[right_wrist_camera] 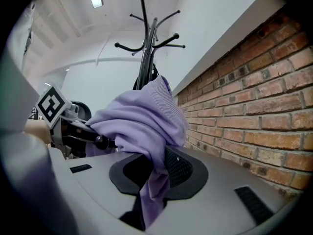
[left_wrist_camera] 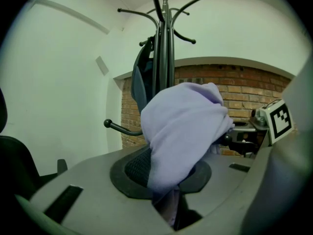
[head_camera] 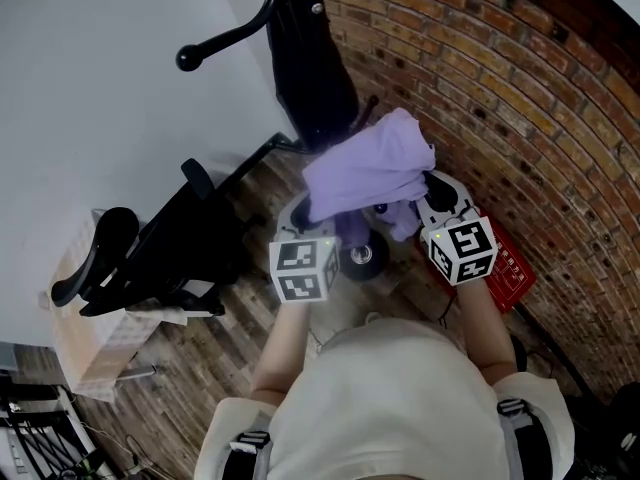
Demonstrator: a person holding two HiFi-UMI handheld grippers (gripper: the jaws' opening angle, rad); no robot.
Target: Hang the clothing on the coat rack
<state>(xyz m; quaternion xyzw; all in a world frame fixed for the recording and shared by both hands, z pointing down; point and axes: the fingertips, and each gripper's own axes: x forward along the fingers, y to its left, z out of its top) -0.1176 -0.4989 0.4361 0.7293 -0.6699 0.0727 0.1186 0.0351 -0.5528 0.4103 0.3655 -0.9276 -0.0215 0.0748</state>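
Observation:
A lilac knitted garment (head_camera: 372, 171) is bunched up between my two grippers, held in the air in front of the black coat rack (head_camera: 312, 68). My left gripper (head_camera: 318, 216) is shut on the garment's left part, and the cloth (left_wrist_camera: 182, 131) drapes over its jaws. On the right part of the garment, my right gripper (head_camera: 420, 208) is shut, with the fabric (right_wrist_camera: 146, 131) pinched between its pads. The rack's pole and curved hooks (left_wrist_camera: 164, 18) rise behind the cloth, and a dark garment (left_wrist_camera: 139, 82) hangs on it. The same hooks (right_wrist_camera: 149, 38) show in the right gripper view.
A brick wall (head_camera: 500, 98) runs along the right, a white wall (head_camera: 100, 98) on the left. A black office chair (head_camera: 150, 248) stands at the left beside a cardboard box (head_camera: 85, 338). A red item (head_camera: 508, 273) lies on the wooden floor by the brick wall.

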